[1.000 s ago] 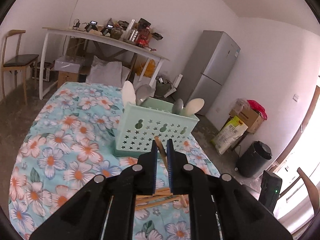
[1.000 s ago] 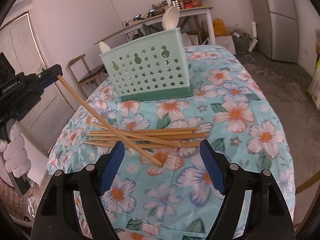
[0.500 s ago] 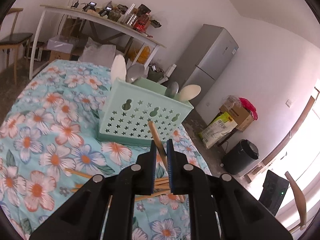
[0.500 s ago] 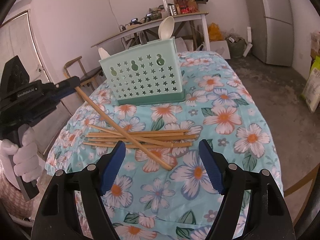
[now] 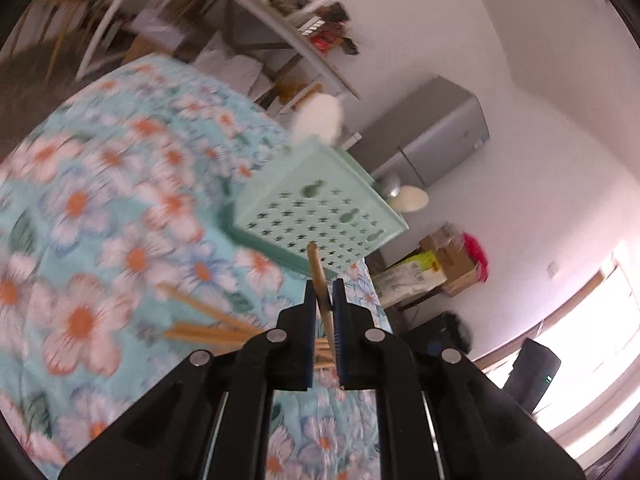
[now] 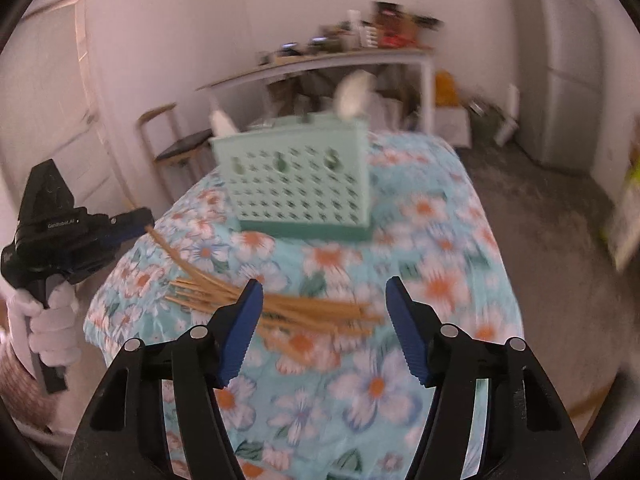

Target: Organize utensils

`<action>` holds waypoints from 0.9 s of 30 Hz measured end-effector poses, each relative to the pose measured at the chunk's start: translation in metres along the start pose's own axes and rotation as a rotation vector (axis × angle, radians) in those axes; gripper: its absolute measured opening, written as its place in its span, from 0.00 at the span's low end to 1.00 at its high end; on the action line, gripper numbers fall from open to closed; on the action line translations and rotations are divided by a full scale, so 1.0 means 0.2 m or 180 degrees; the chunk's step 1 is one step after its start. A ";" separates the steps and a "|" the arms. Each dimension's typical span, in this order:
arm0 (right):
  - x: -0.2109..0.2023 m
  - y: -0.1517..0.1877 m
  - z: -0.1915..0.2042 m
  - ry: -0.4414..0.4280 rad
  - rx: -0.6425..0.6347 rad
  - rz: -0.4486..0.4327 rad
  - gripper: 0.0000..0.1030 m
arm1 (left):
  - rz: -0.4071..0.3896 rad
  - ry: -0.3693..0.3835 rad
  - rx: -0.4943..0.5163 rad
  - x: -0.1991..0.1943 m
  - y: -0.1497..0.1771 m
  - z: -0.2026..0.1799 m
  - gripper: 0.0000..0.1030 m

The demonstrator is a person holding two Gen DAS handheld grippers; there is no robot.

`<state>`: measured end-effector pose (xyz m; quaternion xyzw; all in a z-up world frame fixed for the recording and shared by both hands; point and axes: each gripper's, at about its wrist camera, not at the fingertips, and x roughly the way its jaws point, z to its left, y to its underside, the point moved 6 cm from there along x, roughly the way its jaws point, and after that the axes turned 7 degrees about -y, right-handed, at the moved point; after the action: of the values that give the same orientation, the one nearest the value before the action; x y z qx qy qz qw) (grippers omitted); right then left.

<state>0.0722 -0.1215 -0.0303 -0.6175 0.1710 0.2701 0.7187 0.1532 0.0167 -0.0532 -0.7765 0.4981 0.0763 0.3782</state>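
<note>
My left gripper point(image 5: 323, 292) is shut on one wooden chopstick point(image 5: 317, 270), whose top end pokes up in front of the mint green perforated basket point(image 5: 320, 216). The basket holds white and metal spoons point(image 5: 410, 199). Several more chopsticks point(image 5: 204, 320) lie in a pile on the floral tablecloth. In the right wrist view my right gripper point(image 6: 324, 320) is open and empty, hovering above the chopstick pile point(image 6: 304, 308), with the basket point(image 6: 296, 184) behind. The left gripper point(image 6: 136, 222) shows at the left there, holding the slanted chopstick point(image 6: 168, 250).
The floral cloth covers the table point(image 6: 440, 280). A chair point(image 6: 176, 148) stands beyond its far left corner. A cluttered white desk point(image 6: 320, 64), a grey fridge point(image 6: 556, 64) and a black bin point(image 5: 444, 332) stand around the room. Both views are motion-blurred.
The left gripper has tilted and shifted with its chopstick, lifting it off the pile. The right gripper has risen and drawn back a little, still open over the chopsticks.
</note>
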 end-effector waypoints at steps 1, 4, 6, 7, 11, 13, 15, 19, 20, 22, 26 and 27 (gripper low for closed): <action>0.02 -0.04 0.02 -0.0029 -0.0120 0.0003 0.59 | 0.0004 0.0015 -0.0122 -0.04 0.01 0.06 0.07; 0.12 -0.18 0.12 -0.0293 -0.0503 0.0043 0.59 | 0.0032 0.0055 -0.0443 -0.12 0.04 0.20 0.06; 0.25 -0.26 0.21 -0.0682 -0.0664 0.0217 0.52 | 0.0061 0.0066 -0.0607 -0.16 0.08 0.29 0.07; 0.31 -0.28 0.25 -0.0833 -0.0735 0.0323 0.48 | 0.0072 0.0074 -0.0654 -0.17 0.10 0.31 0.07; 0.64 -0.26 0.45 -0.1293 -0.1059 0.0964 0.38 | 0.0082 0.0036 -0.0738 -0.18 0.15 0.37 0.08; 0.76 -0.21 0.53 -0.1379 -0.1197 0.1204 0.37 | 0.0083 0.0024 -0.0750 -0.18 0.16 0.38 0.08; 0.87 -0.16 0.60 -0.1457 -0.1351 0.1419 0.37 | 0.0083 -0.0003 -0.0739 -0.18 0.16 0.39 0.08; 0.98 -0.11 0.66 -0.1509 -0.1518 0.1652 0.37 | 0.0077 -0.0046 -0.0707 -0.18 0.17 0.40 0.09; 1.01 -0.10 0.67 -0.1535 -0.1549 0.1710 0.37 | 0.0076 -0.0048 -0.0707 -0.18 0.17 0.41 0.09; 1.04 -0.08 0.68 -0.1532 -0.1629 0.1780 0.36 | 0.0075 -0.0053 -0.0700 -0.18 0.17 0.42 0.09; 1.13 -0.04 0.71 -0.1394 -0.1754 0.1858 0.08 | 0.0056 -0.0059 -0.0682 -0.19 0.17 0.41 0.09; 1.15 -0.05 0.71 -0.1370 -0.1759 0.1848 0.06 | 0.0049 -0.0062 -0.0672 -0.19 0.17 0.41 0.09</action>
<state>0.2486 0.0579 -0.1302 -0.6424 0.1053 0.6181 0.4407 0.1280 0.0911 -0.1088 -0.8074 0.4896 0.1389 0.2985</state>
